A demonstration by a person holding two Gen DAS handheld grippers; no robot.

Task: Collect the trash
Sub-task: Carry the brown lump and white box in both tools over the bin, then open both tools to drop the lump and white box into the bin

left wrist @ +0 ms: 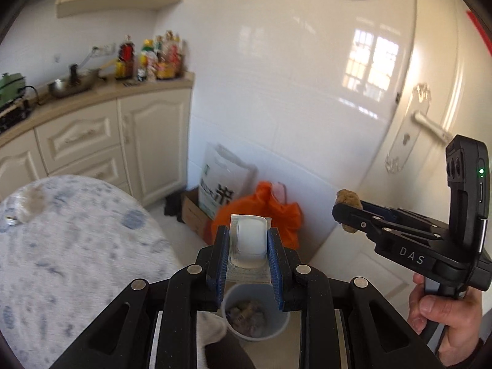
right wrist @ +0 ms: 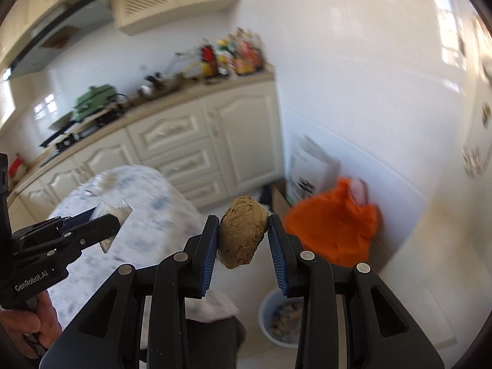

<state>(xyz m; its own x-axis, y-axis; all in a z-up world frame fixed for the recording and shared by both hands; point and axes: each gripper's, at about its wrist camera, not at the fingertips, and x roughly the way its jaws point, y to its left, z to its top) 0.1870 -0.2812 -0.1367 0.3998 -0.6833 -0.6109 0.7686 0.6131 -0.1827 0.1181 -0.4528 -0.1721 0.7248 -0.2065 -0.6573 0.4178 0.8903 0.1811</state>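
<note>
Left wrist view: your left gripper [left wrist: 248, 247] hangs above the bin [left wrist: 256, 316] on the floor, probably lined up for a drop; jaws clamped on a clear plastic blister [left wrist: 249, 243].
Right wrist view: your right gripper [right wrist: 243, 240] carries a brown crumpled lump [right wrist: 242, 231], jaws pinching its sides, bin [right wrist: 281, 319] below and rightward, beside the tabletop [right wrist: 147, 215].

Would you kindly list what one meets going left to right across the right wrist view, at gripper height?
Left gripper holding a clear plastic container → brown lump in the right gripper → orange bag.
</note>
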